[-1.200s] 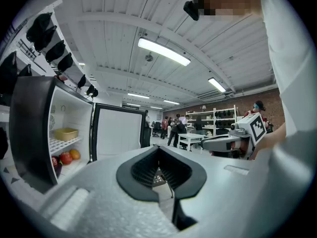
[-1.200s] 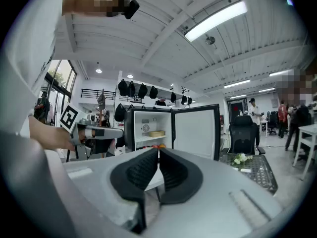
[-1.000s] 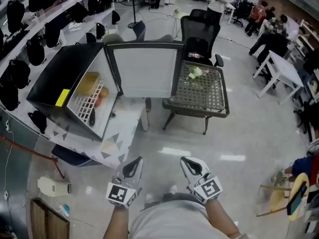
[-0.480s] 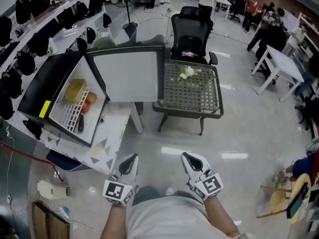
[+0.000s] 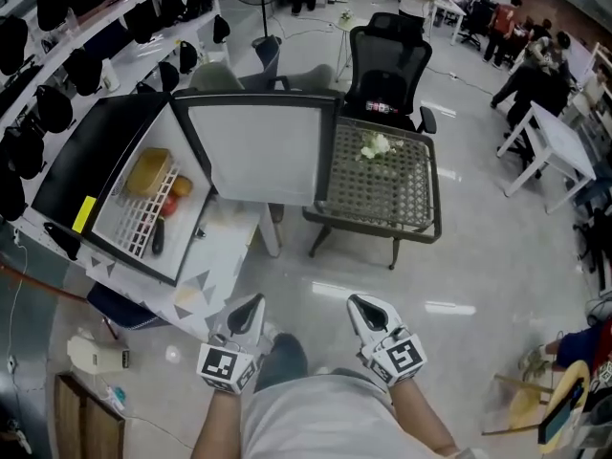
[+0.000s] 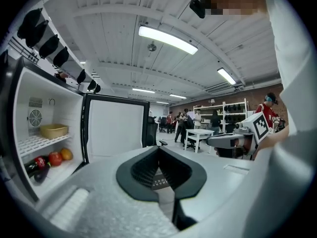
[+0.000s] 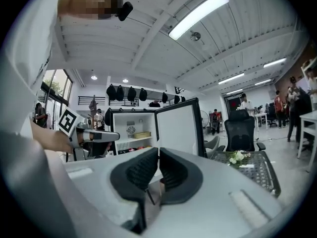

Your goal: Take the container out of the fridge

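Note:
The black mini fridge [image 5: 105, 161] stands open on a low white table, its door [image 5: 258, 146] swung out to the right. A yellow container [image 5: 148, 170] rests on the upper wire shelf, also seen as the container [image 6: 53, 131] and the container [image 7: 142, 135]. Below it lie a red and an orange fruit [image 5: 174, 194] and a dark bottle [image 5: 158, 235]. My left gripper [image 5: 251, 308] and right gripper [image 5: 363, 308] hang low by my body, far from the fridge. Both are shut and empty, the left gripper [image 6: 158, 168] and the right gripper [image 7: 158, 170] with pads together.
A mesh-topped side table [image 5: 382, 185] with white flowers [image 5: 376, 144] stands right of the fridge door, a black office chair [image 5: 384, 55] behind it. Shelves with black bags [image 5: 53, 55] line the left wall. People and a white table [image 5: 550, 142] fill the far right.
Both grippers stay shut in the same low place. The head view has swung a little, so the fridge sits slightly further left in it than a second ago.

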Action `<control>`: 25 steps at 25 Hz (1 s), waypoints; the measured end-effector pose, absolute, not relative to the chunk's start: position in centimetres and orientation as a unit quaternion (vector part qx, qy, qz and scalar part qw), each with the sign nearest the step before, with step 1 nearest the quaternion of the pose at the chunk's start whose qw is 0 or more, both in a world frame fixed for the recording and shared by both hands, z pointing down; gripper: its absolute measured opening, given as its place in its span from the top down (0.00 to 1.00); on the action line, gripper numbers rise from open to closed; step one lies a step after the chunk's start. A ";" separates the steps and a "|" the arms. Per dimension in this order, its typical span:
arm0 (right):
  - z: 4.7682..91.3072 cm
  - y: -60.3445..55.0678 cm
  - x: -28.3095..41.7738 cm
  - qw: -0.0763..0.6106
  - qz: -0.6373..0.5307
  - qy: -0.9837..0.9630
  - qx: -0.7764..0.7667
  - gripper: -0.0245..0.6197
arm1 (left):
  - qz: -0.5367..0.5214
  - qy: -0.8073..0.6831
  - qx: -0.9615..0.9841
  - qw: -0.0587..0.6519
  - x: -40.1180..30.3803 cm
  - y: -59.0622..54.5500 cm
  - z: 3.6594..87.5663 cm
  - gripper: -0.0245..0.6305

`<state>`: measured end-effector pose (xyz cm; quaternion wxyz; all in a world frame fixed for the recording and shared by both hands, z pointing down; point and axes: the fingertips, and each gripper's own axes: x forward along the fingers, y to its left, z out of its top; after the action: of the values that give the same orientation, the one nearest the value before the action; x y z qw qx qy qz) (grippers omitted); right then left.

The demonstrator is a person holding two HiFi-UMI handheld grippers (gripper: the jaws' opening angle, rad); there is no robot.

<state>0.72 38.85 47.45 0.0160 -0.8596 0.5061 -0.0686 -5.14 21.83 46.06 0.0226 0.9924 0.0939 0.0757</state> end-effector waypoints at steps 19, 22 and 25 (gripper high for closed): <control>47.5 17.5 11.0 -0.024 -0.078 0.576 -0.813 0.95 | 0.080 0.040 0.995 0.037 3.6 3.3 46.7 0.95; 47.3 13.7 12.0 -0.026 -0.073 0.592 -0.802 0.95 | 0.076 0.023 0.996 0.036 3.8 0.1 46.7 0.95; 47.2 10.4 12.6 -0.029 -0.067 0.613 -0.787 0.95 | 0.074 0.000 0.997 0.034 3.4 -2.4 46.7 0.95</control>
<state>12.55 10.36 47.17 -0.0291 -0.7869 0.6127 -0.0674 3.38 -2.44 46.71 0.0342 0.9967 0.0003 0.0741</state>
